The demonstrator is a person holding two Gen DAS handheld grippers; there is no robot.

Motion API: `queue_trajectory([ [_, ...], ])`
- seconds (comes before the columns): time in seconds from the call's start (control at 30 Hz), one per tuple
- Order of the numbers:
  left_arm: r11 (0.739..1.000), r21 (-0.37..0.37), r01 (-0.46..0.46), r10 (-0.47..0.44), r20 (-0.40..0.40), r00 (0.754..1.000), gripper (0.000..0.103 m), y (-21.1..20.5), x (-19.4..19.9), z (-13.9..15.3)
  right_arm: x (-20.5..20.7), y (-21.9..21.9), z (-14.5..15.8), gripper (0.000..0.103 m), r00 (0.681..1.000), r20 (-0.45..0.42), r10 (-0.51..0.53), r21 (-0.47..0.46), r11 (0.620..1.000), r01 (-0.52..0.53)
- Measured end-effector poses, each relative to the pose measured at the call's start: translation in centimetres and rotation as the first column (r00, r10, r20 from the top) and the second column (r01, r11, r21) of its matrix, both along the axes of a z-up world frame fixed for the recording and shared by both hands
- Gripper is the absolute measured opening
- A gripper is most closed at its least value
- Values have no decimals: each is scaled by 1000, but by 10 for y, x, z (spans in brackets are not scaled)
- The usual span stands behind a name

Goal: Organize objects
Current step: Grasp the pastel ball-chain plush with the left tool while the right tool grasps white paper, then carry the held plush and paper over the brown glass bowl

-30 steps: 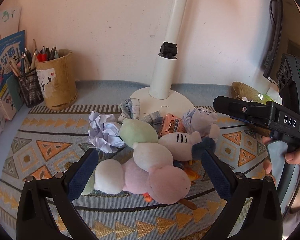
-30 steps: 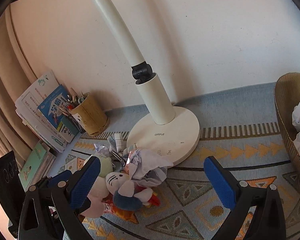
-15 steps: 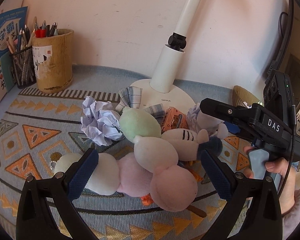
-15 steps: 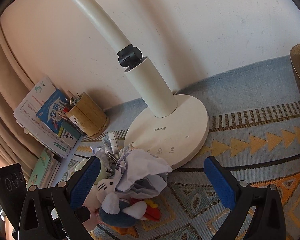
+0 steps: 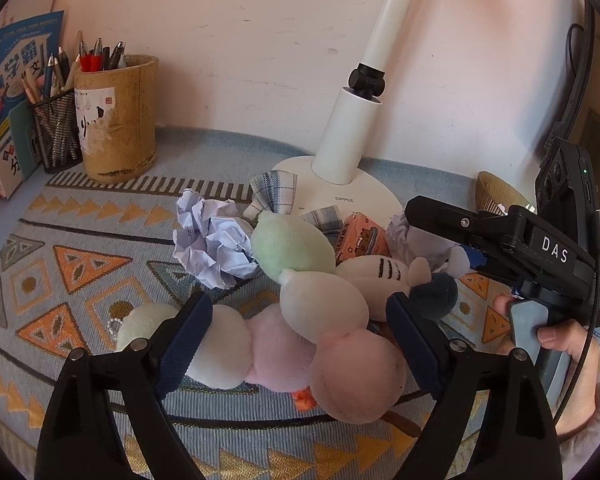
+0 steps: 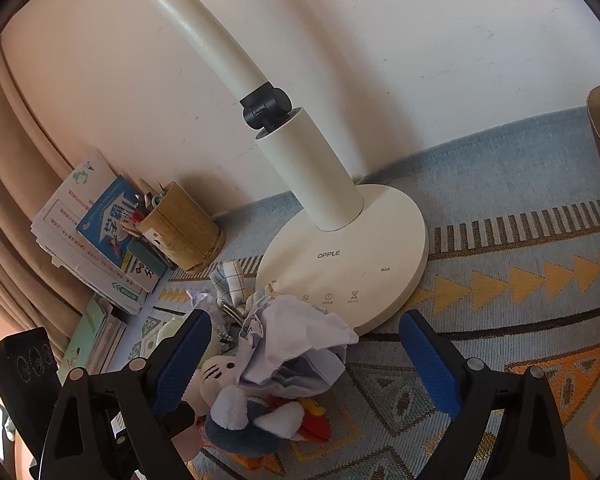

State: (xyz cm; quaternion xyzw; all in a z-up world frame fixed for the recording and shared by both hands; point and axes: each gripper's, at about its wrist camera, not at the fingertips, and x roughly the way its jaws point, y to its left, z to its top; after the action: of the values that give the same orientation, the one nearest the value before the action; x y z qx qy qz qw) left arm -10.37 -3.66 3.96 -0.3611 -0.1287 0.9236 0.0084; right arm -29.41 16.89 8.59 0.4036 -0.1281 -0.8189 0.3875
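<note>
Hovering with both the left hand-held gripper (image 5: 298,334) and right hand-held gripper (image 6: 304,356) spread apart over the plush toy heap (image 5: 320,312) just before the lamp base (image 6: 342,268), risking snagging crumpled paper (image 6: 296,340) alongside.

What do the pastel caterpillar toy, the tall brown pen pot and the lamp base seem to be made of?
Caterpillar toy: soft plush fabric, fuzzy matt nap.
Pen pot: probably bamboo or cork, rough matt tan surface with worn patches.
Lamp base: likely plastic or painted metal, smooth cream finish with printed icons.
</note>
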Motion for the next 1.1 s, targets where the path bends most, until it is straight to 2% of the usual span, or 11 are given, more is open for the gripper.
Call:
queue_trajectory([
  [0.2,1000,-14,1,-1,0,1000,82,1,0,-1,2,-3,-1,89,1000,2,18,0,1000,-18],
  [0.33,1000,-22,0,0,-5,1000,82,1,1,-1,2,-5,-1,78,1000,8,30,-13,999,-30],
  [0.4,1000,-15,3,-4,-12,1000,72,0,2,-1,3,-5,-1,66,999,11,45,-29,999,-45],
  [0.43,1000,6,15,-15,-20,1000,50,-1,3,-1,4,-5,-2,53,999,8,48,-36,998,-48],
  [0.47,998,59,38,-36,-30,999,34,-2,4,-1,6,-5,-1,45,999,-1,48,-41,998,-48],
  [0.6,996,73,47,-42,-79,996,33,1,11,3,10,8,8,44,999,-53,-4,-81,997,-1],
  [0.77,994,97,43,-32,-116,993,33,-3,15,11,2,25,14,44,998,-34,-50,-131,990,45],
  [1.1,993,117,15,-2,-112,994,33,-9,19,10,-1,38,11,44,998,-9,-64,-134,989,62],
])
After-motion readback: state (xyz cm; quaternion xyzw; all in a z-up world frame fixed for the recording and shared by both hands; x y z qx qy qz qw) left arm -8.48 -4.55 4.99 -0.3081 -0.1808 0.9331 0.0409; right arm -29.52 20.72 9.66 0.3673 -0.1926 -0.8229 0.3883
